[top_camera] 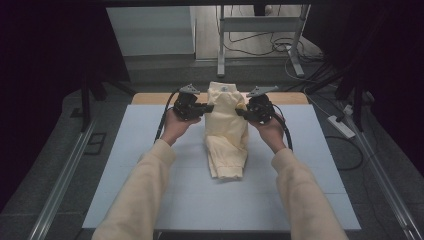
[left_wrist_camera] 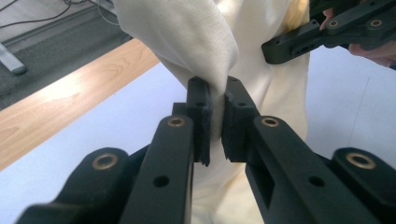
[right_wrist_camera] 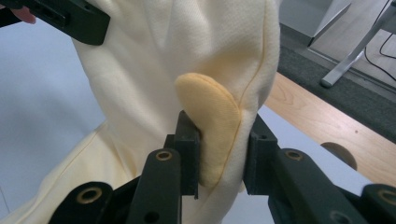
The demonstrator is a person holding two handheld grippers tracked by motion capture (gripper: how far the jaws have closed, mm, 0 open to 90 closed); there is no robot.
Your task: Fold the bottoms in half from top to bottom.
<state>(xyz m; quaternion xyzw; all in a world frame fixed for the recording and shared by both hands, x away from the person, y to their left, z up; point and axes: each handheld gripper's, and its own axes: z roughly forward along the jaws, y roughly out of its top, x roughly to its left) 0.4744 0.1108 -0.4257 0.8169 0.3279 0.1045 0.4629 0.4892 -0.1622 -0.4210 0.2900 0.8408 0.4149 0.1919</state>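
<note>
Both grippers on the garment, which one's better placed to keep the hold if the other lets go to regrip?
Left, probably. The left gripper pinches a thin fold of the cream garment tightly; the right gripper straddles a thicker, bulging fold, jaws wider apart.

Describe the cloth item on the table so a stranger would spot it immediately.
Start from the pale blue mat that covers the table. At its middle, toward the far edge, a cream-yellow garment is held up between the left gripper and the right gripper. It is the only soft, pale thing among black hardware.
</note>
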